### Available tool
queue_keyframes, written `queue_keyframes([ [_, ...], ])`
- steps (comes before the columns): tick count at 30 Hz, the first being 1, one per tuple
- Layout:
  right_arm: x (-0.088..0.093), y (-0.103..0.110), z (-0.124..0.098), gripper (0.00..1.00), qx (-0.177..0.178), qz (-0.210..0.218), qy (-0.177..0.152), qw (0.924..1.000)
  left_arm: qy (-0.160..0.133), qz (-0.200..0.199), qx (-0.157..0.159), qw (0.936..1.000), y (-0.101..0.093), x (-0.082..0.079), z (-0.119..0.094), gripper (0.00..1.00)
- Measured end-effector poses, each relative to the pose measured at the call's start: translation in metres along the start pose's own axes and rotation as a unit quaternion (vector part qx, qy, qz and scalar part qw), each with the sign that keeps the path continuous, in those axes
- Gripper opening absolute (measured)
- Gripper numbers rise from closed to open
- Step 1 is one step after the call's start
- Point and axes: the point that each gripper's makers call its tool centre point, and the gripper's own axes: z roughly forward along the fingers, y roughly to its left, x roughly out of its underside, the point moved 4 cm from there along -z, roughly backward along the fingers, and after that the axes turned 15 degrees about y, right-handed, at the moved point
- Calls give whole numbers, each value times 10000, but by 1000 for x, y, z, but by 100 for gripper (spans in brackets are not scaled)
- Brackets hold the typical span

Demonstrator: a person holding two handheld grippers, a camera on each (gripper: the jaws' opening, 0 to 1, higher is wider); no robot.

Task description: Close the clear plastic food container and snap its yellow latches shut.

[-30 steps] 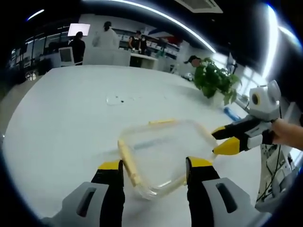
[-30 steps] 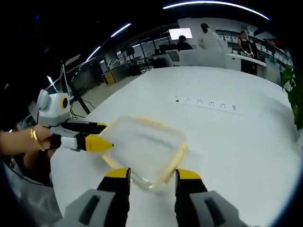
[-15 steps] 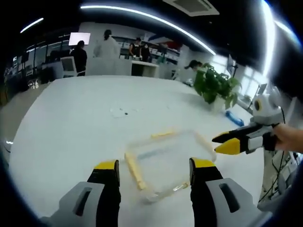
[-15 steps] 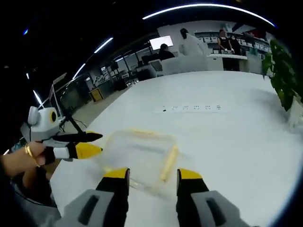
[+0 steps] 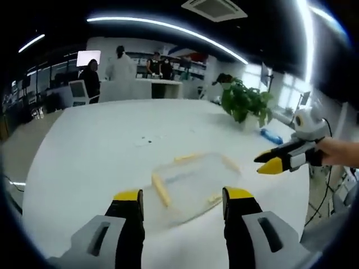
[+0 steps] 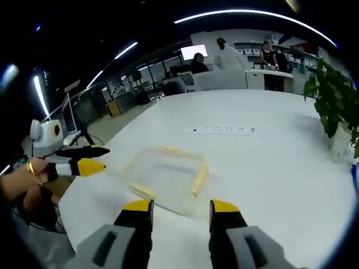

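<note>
We see the clear plastic food container (image 5: 190, 182) lying flat on the white bench (image 5: 90, 145), its lid down, with yellow latches (image 5: 161, 189) along its edges. In the left gripper view one latch runs along the container's left side, another (image 5: 188, 157) along its far edge and a third (image 5: 230, 164) on the right edge. In the right gripper view the container (image 6: 165, 176) sits ahead of the jaws, with a latch (image 6: 199, 179) on its right side and a shorter one (image 6: 142, 190) near the front.

Our left claw (image 5: 182, 196) hovers just short of the container, its two yellow-tipped jaws spread wide with nothing between them. Our right claw (image 6: 180, 206) is likewise spread apart and empty, poised near the container's front edge without touching it. In the left gripper view the right claw (image 5: 272, 162) comes in from the right, off the container's right side, held by a hand (image 5: 339, 152). In the right gripper view the left claw (image 6: 92, 159) comes in from the left, apart from the container, gripped by a hand (image 6: 25, 176) wearing a gold bracelet (image 6: 31, 166).

Farther along the bench there is a potted plant (image 5: 244, 103) and a blue object (image 5: 273, 136) beside it. A row of small dark marks (image 6: 224, 130) lies on the bench beyond the container. Several people (image 5: 120, 64) stand at a counter in the background, near a lit screen (image 5: 86, 58).
</note>
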Motion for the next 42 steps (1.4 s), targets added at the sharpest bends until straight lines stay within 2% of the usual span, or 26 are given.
queue_keyframes([
  [4, 1, 8, -10, 38, -5, -108, -99, 9999, -67, 129, 8, 9999, -8, 4, -13, 62],
  [7, 2, 17, -18, 40, -78, -159, -185, 9997, -444, 14, -3, 9990, -14, 0, -27, 62],
  [10, 5, 24, -25, 40, -41, -321, -216, 9992, -524, 50, -5, 9986, -22, 4, -40, 63],
  [17, 8, 34, -40, 44, -47, -583, -287, 9979, -532, 357, -106, 9979, -24, 12, -61, 65],
  [25, 17, 37, -51, 44, -22, -562, -336, 9979, -571, 302, -149, 9978, -24, 20, -80, 68],
  [28, 20, 39, -53, 44, -29, -578, -323, 9978, -683, 241, -191, 9972, -26, 19, -87, 69],
  [35, 28, 42, -57, 44, -12, -611, -312, 9976, -662, 303, -291, 9969, -29, 24, -94, 68],
  [42, 37, 43, -56, 44, 0, -621, -259, 9977, -653, 324, -249, 9970, -32, 34, -94, 68],
])
